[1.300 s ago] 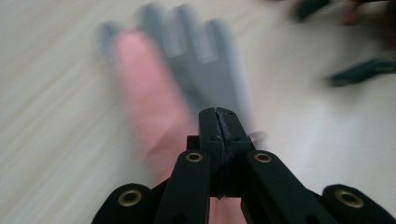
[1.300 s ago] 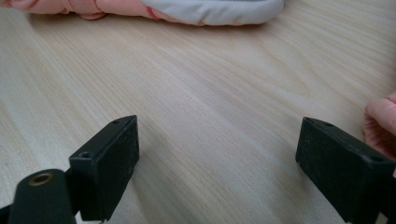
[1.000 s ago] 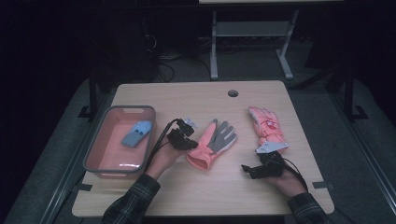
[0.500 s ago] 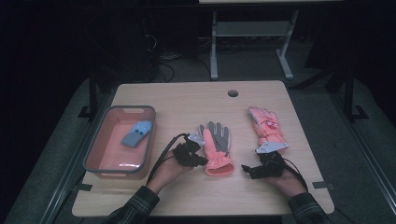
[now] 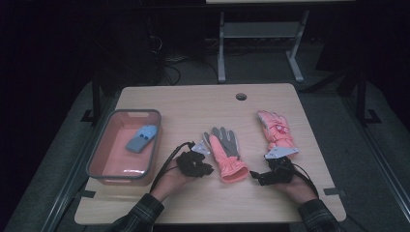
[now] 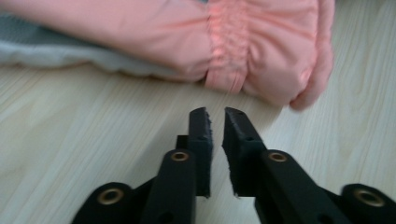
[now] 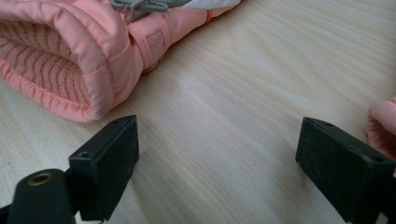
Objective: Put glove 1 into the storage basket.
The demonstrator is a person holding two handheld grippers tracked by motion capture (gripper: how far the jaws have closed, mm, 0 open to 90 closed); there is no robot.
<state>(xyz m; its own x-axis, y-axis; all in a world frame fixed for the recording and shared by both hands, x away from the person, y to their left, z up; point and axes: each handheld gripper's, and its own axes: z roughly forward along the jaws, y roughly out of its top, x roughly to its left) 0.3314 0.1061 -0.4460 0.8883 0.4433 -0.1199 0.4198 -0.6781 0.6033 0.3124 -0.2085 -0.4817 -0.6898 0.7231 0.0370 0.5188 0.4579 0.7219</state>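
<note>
A pink glove with a grey palm [image 5: 226, 153] lies in the middle of the wooden table [image 5: 193, 106], fingers pointing away. Its gathered cuff [image 6: 261, 65] is just beyond my left gripper [image 5: 209, 169] [image 6: 215, 112]. The left jaws have just been opening and stand a narrow gap apart with nothing between them. A second pink glove [image 5: 276, 130] lies to the right. Below it, my right gripper [image 5: 256, 178] [image 7: 219, 135] rests low over the table, jaws wide open and empty. A pink glove cuff [image 7: 70, 51] with its open end lies at that view's upper left.
A pink bin [image 5: 123, 114] stands at the table's left with a small blue item [image 5: 142, 138] inside. A round cable hole [image 5: 241, 96] sits near the far edge. A metal stand [image 5: 256, 34] and cables are on the floor beyond the table.
My left hand has drawn back toward the near edge. The grey-palmed glove has swung from tilted to straight, cuff toward me, and shifted slightly right. The right hand has stayed put.
</note>
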